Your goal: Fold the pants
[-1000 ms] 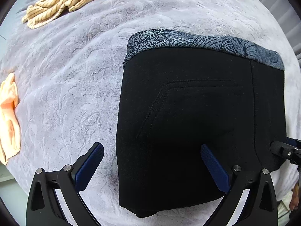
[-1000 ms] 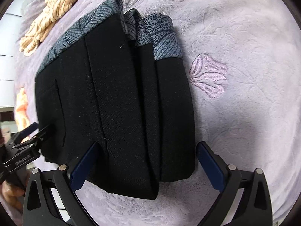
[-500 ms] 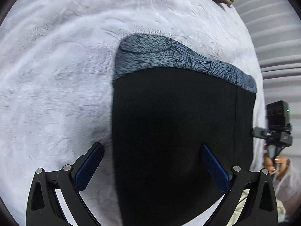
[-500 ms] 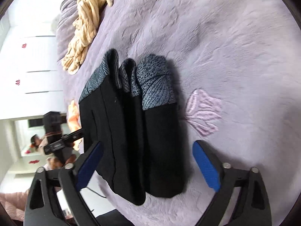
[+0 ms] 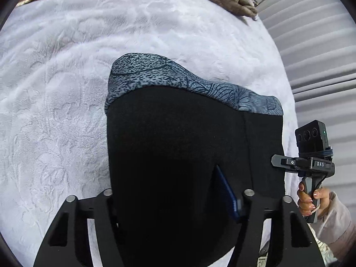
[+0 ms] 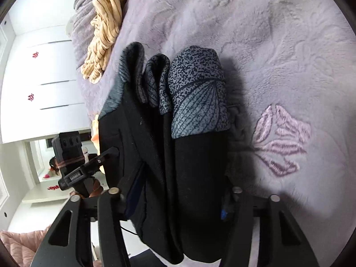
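Lying on the bed (image 5: 66, 102), the pants (image 5: 182, 155) are already a compact stack of several layers, black cloth below a blue-grey patterned waistband (image 5: 189, 84) that rolls over at the far end. The left gripper (image 5: 169, 202) has just been closing, and its fingers now pinch the near edge of the stack; the right gripper (image 6: 178, 202) has likewise been closing and clamps the layered side edge, the bundle filling the gap between its fingers. I judge the fabric soft, limp and fairly light, so the layers could slide apart or sag unless every fold is caught together; the thick near edge, where all layers meet, looks the safest hold. The bed cover is plush lilac velvet with embossed flowers, which should cling a little to the cloth. A striped cream garment (image 6: 104, 26) lies crumpled well apart.
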The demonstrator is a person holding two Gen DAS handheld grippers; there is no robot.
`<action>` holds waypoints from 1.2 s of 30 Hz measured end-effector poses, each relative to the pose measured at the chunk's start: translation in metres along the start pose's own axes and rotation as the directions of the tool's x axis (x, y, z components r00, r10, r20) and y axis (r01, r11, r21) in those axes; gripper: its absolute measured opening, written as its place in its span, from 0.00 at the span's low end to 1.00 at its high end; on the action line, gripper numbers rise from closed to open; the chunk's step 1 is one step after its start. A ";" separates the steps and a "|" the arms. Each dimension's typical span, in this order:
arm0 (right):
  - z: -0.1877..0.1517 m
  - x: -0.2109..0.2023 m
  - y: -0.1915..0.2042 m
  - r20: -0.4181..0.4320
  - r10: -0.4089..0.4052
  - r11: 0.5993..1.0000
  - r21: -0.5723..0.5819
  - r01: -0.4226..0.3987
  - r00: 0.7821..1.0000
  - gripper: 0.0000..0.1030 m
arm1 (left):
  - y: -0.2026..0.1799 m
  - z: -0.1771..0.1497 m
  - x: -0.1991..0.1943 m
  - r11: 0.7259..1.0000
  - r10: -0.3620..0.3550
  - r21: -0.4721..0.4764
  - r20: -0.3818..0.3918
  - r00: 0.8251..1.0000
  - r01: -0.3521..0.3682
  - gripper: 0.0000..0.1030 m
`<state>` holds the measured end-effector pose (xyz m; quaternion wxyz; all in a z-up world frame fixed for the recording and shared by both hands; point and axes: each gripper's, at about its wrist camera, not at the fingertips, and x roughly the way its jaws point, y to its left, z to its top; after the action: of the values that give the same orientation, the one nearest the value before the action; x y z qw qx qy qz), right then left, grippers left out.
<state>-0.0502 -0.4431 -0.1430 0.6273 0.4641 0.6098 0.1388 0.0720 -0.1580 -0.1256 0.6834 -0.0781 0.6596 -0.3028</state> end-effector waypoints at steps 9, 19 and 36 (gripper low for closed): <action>-0.058 -0.018 0.064 0.120 0.047 0.997 -0.062 -0.040 0.992 0.49 | -0.002 -0.027 -0.085 0.994 -0.040 0.105 0.032 0.999 0.036 0.63; -0.146 0.059 0.139 0.134 0.129 0.990 -0.073 -0.120 0.983 0.49 | 0.086 -0.078 -0.173 0.988 0.088 0.123 0.041 0.995 -0.093 0.63; -0.192 0.093 0.143 0.162 -0.321 0.946 0.000 0.325 0.933 0.49 | 0.151 -0.106 -0.188 0.917 0.398 -0.047 0.080 0.914 -0.395 0.99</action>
<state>-0.1460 -0.2194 -0.0610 0.6945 0.3589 0.6236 0.0042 0.0288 0.0918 -0.0539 0.7576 0.0338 0.6356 -0.1445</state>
